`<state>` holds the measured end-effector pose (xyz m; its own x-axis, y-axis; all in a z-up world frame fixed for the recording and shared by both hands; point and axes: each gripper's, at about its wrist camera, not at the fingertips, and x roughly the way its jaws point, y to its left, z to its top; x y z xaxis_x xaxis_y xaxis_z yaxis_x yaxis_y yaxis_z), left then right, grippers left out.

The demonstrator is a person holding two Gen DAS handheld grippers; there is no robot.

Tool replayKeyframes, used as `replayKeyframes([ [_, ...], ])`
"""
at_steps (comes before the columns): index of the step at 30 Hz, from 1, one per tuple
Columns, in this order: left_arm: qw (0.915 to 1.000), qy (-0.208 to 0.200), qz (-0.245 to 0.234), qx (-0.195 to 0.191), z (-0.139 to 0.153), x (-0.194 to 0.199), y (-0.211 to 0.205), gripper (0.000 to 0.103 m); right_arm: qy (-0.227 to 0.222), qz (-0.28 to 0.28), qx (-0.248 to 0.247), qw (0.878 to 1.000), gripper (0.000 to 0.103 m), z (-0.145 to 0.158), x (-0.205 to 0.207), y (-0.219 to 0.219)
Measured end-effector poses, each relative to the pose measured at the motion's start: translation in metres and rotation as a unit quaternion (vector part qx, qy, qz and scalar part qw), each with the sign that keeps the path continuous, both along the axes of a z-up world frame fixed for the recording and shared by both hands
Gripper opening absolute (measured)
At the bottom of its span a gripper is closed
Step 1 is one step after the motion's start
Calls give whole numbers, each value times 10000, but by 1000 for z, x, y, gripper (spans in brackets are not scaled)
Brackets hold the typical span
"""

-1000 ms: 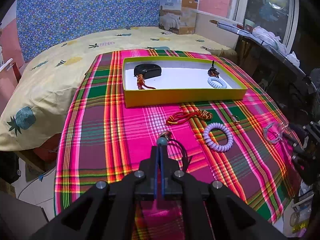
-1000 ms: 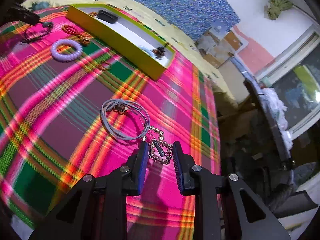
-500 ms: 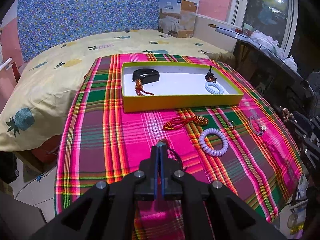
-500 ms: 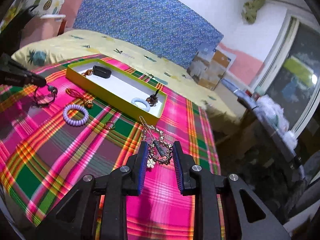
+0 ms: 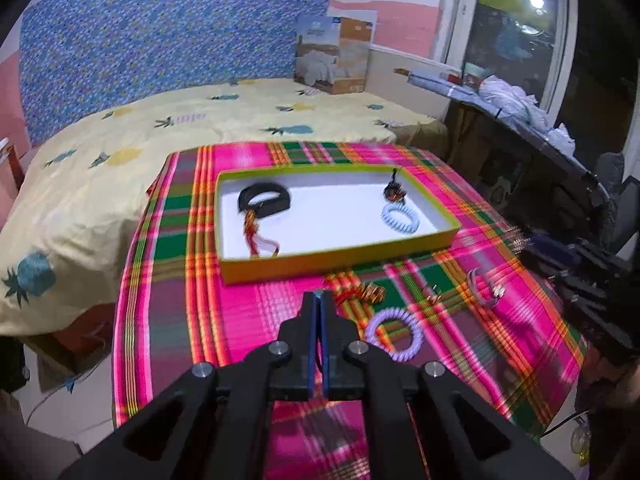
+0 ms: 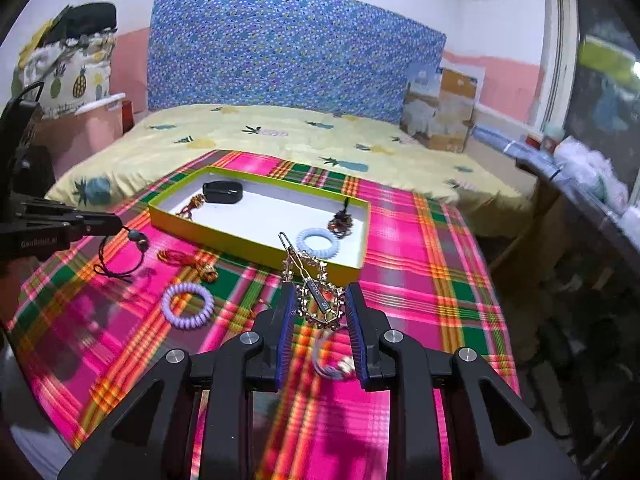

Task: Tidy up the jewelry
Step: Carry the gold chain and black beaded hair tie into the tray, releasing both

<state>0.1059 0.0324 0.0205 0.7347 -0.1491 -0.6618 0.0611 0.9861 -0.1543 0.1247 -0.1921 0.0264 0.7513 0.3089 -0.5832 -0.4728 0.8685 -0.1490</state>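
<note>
My left gripper (image 5: 320,298) is shut on a black cord bracelet with a dark bead (image 6: 138,237), which hangs from its tip (image 6: 116,226) over the plaid cloth. Above the cloth, my right gripper (image 6: 320,293) is shut on a gold chain piece with a clip (image 6: 316,292). Beyond both lies the yellow-green box (image 5: 340,258) with a white floor. It holds a black band (image 5: 264,200), a red tassel (image 5: 256,236), a pale blue coil tie (image 5: 402,218) and a dark beaded piece (image 5: 394,192).
On the plaid cloth (image 5: 248,320) in front of the box lie a lilac coil tie (image 5: 394,340), a red-and-gold cord (image 5: 356,292), a small ring (image 5: 434,298) and a grey cord loop (image 5: 486,290). A pineapple-print bed (image 5: 200,128) sits behind, and a dark cluttered shelf (image 5: 540,140) to the right.
Both grippers have risen. The right one rolled upright and lifted the gold chain piece off the cloth, leaving the grey loop behind. The left one raised the black cord.
</note>
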Motion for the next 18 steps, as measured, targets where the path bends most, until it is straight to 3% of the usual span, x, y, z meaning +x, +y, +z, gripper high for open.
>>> replayKeyframes([
  [8,9998,-187,-100,-18,21,30,2,2,341,127,294,9989,26,0,37,12],
  [18,9998,-151,-112,21,25,85,5,2,564,200,127,9981,26,-6,93,38],
])
